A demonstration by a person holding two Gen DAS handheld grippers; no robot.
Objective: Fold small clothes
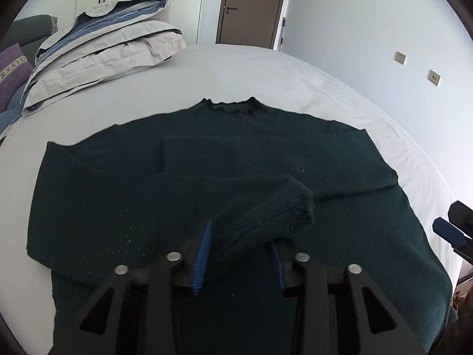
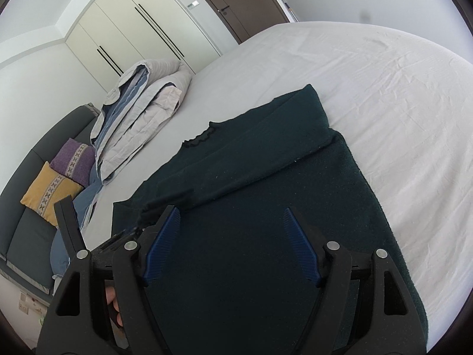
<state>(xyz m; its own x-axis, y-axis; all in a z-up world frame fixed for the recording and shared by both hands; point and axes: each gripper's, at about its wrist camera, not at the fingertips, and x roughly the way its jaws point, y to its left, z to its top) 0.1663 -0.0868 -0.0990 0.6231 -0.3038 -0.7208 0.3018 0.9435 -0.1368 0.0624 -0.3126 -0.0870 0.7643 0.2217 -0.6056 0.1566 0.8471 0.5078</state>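
Note:
A dark green sweater lies flat on the white bed sheet, collar toward the far side. One sleeve is folded across its chest. The other sleeve's ribbed cuff rests on the sweater's front, running between the blue pads of my left gripper. The jaws stand apart and the pads do not squeeze the cuff. My right gripper hovers open over the sweater's lower body with nothing between its fingers. It also shows at the right edge of the left wrist view as the right gripper.
A folded grey and blue duvet sits at the back left of the bed. A purple cushion and a yellow cushion lean on a grey headboard. Bare sheet spreads to the sweater's right. A brown door and a wardrobe stand behind.

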